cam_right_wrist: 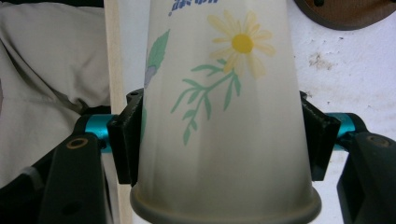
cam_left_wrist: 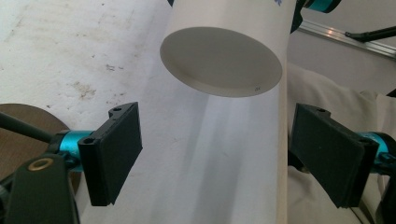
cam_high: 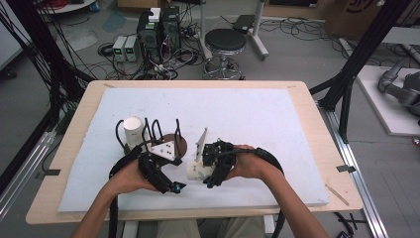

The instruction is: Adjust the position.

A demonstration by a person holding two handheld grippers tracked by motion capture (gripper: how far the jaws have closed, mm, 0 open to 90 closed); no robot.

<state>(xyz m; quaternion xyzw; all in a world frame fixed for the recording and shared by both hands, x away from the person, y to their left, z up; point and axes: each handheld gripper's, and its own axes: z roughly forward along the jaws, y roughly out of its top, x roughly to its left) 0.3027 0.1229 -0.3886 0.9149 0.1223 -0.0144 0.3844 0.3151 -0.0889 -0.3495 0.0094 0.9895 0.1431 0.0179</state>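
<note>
Right hand-held gripper [cam_right_wrist: 219, 140] is clamped on the cup [cam_right_wrist: 219, 116] near its rim, held over the bench [cam_high: 297, 124] front edge. Thin paper: light, crushable, so grip gently near the stiff rim. Left hand-held gripper [cam_left_wrist: 217, 154] is released, pads clear of the cup's base (daisy print shows from the right gripper view). High view adds a second cup [cam_high: 132, 130] farther back.

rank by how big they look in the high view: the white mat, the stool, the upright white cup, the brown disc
1. white mat, by far
2. stool, though it stands farther back, so its rank is unsure
3. and 4. brown disc and upright white cup look about alike; the disc is partly hidden by the left gripper
</note>
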